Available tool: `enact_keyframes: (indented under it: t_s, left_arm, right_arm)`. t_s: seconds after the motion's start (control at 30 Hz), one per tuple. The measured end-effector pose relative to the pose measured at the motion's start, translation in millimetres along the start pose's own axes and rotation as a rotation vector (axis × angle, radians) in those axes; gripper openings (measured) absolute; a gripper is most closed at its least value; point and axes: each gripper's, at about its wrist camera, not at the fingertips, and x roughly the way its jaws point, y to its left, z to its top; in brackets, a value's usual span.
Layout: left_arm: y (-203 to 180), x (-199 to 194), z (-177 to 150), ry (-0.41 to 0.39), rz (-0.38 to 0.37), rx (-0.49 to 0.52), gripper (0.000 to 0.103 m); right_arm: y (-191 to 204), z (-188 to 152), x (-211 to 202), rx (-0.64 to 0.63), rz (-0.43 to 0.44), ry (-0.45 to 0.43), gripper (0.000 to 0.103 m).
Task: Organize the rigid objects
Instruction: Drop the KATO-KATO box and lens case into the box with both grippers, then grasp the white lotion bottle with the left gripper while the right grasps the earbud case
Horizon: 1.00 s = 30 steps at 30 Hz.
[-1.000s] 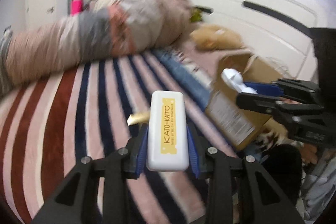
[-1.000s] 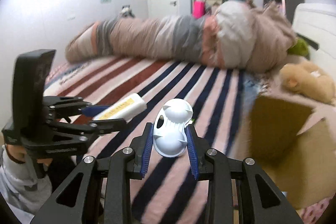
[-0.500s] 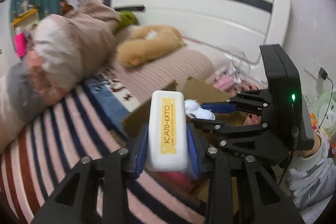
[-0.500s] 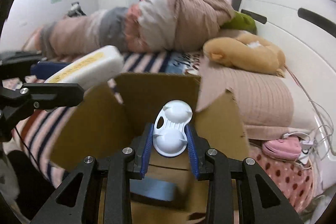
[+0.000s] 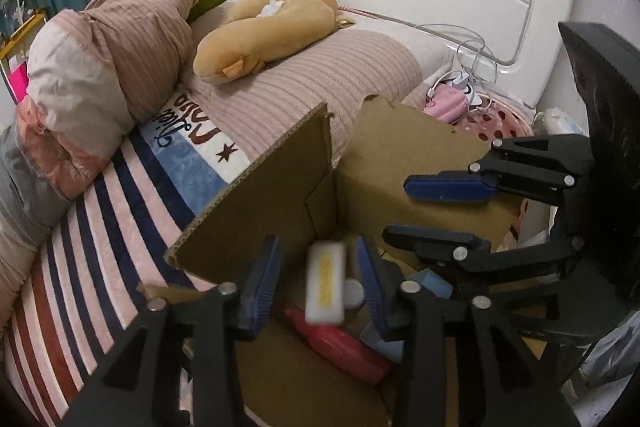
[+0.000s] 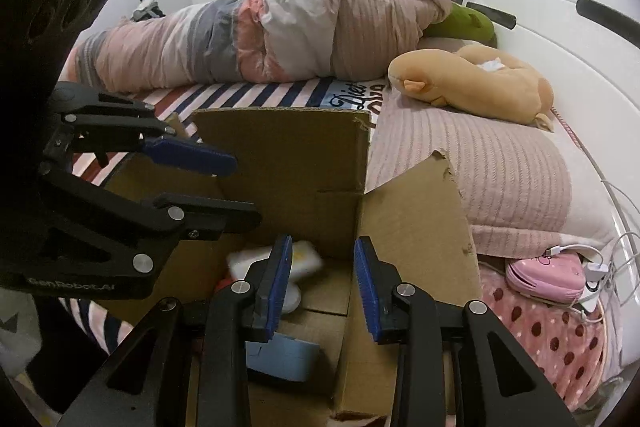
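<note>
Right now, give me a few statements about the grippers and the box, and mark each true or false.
1. The left gripper is shut on the white box. False: its jaws are open and the blurred box is loose between them.
2. The right gripper is open and holds nothing. True.
3. Both grippers are over the open cardboard box. True.
4. The cardboard box holds nothing else. False: a red item and a light blue item lie inside.
</note>
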Motion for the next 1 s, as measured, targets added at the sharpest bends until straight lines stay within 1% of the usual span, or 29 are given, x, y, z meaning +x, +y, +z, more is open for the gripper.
enact_keyframes:
  t_s: [0.17, 0.3, 0.4, 0.5, 0.6, 0.7, 0.77, 0.8, 0.9, 0.93, 1.0]
  left_arm:
    - [6.2, -11.3, -4.4, -0.023, -0.002, -0.019, 0.041]
    - [15.9, -31.6, -11.4, -0.066, 0.001, -0.054, 0.049]
    - [27.0, -53.2, -22.8, -0.110, 0.009, -0.083, 0.055]
    - [43.7, -76.1, -39.4, -0.144, 0.044, -0.126, 0.059]
    - [64.1, -96.2, -61.5, -0.171, 0.093, -0.167, 0.062]
    - [88.9, -110.3, -90.7, -0.181, 0.152, -0.214, 0.064]
    - [103.5, -114.0, -107.6, -0.179, 0.181, -0.241, 0.064]
    - [111.5, -114.7, -116.7, -0.176, 0.195, -0.255, 0.065]
    - [135.3, -110.7, -145.6, -0.163, 0.218, -0.298, 0.065]
    - [140.2, -107.9, -152.3, -0.158, 0.218, -0.308, 0.065]
    - [152.6, -97.6, -168.9, -0.144, 0.202, -0.329, 0.065]
  right_arm:
    - [2.7, -0.1, 0.7, -0.005, -0.007, 0.009, 0.028]
    - [8.3, 1.3, -0.9, -0.014, -0.014, 0.015, 0.028]
    - [15.9, 3.1, -6.4, -0.018, -0.014, 0.009, 0.029]
    - [31.0, 6.7, -16.8, -0.021, 0.010, -0.028, 0.034]
    - [53.0, 12.0, -26.0, -0.029, 0.060, -0.070, 0.037]
    - [84.8, 19.4, -33.4, -0.061, 0.113, -0.119, 0.044]
    - [110.0, 23.8, -34.4, -0.086, 0.164, -0.138, 0.053]
    - [123.8, 26.0, -33.1, -0.099, 0.193, -0.142, 0.053]
    - [157.6, 31.3, -20.0, -0.134, 0.247, -0.122, 0.054]
    - [168.6, 31.1, -12.8, -0.145, 0.255, -0.105, 0.055]
    - [189.8, 27.7, 5.6, -0.163, 0.244, -0.063, 0.057]
